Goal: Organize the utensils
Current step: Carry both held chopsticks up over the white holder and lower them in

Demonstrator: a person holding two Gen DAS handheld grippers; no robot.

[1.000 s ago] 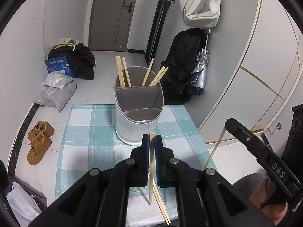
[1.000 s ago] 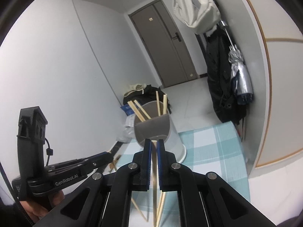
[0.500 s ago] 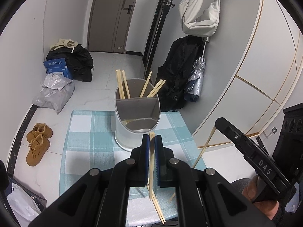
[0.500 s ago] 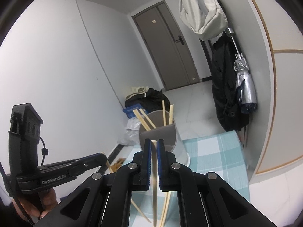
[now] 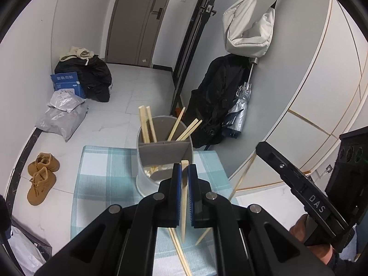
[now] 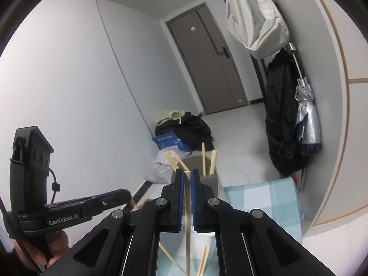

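Chopsticks are the business here: each hand has one pinched and lifted clear of the tabletop point(image 5: 99, 174), so the step in hand looks like the carry toward the grey holder point(image 5: 164, 158) that stands at the far end of the checked cloth. The left gripper point(image 5: 182, 191) has its jaws clenched on a single chopstick point(image 5: 183, 202), which runs upright between the blue pads, its top poking just above them and its lower end hanging free over the cloth. The right gripper point(image 6: 186, 197) grasps another chopstick point(image 6: 188, 225) the same way, jaws nearly together with only the stick's thickness between them. The holder has a divider across it; several chopsticks point(image 5: 147, 124) already lean in the far compartment, and the near one seems to hold something pale that I cannot make out. A few loose ones point(image 5: 181, 255) lie on the cloth below the left jaws. Next, I'd judge, each stick wants bringing over the far compartment, tip down, before the jaws let go; coming in tilted could knock the leaning sticks or catch the rim.
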